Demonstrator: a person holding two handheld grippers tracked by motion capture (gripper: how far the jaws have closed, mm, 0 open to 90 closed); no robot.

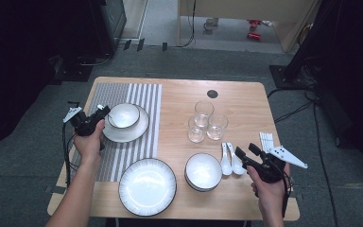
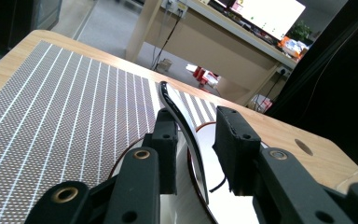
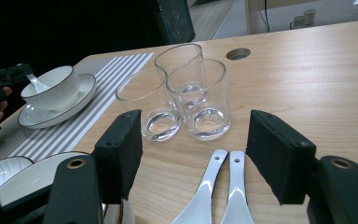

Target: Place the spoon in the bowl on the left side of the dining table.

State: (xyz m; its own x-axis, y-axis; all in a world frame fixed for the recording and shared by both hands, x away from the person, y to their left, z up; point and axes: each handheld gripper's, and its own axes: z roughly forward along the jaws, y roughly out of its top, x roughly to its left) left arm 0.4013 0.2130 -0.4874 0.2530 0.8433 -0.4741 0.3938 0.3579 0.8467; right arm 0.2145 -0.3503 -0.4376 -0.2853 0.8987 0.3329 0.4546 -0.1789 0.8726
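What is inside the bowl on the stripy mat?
A white spoon sits inside the bowl. The bowl rests on a plate; the bowl's bottom is hidden by its wall.

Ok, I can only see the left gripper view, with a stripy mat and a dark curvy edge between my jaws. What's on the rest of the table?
Observer: Three empty glasses stand together, right of the striped mat.
Operator: Where's the other gripper?
Observer: The right gripper is open, next to two white spoons.
Operator: Is anything in the bowl near me?
Observer: Yes, a spoon rests in that bowl, which sits on a small plate.
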